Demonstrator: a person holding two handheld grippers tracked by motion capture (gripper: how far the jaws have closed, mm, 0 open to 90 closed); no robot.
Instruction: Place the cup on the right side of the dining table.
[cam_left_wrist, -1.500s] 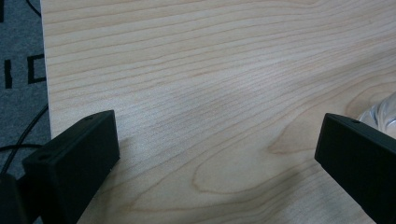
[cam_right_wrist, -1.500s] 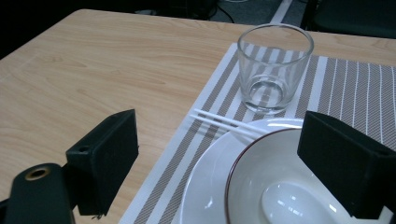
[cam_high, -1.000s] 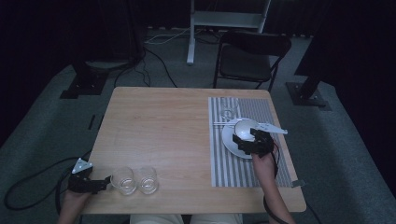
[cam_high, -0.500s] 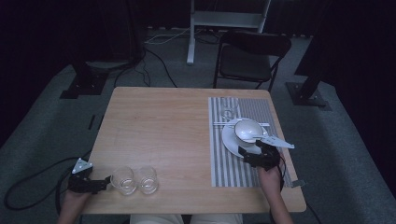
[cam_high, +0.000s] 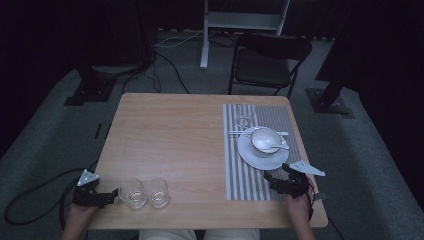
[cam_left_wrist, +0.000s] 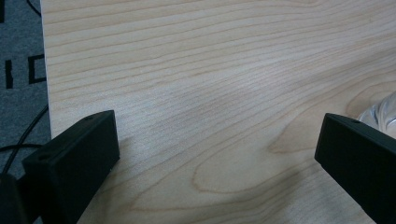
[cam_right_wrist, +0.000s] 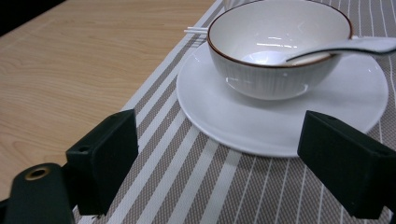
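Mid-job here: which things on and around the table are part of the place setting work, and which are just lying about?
In the job:
- two clear drinking glasses beside the left gripper
- white brown-rimmed bowl holding a white spoon
- white round plate
- striped grey placemat, under the right gripper
- third clear glass

Lying about:
- black folding chair
- floor cables

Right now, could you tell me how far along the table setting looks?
Done: on the striped placemat a bowl with a spoon sits on a white plate, chopsticks and a glass beyond it. In hand: nothing; the right gripper is open near the plate, and the left gripper is open beside two glasses. Left: probably placing those glasses.
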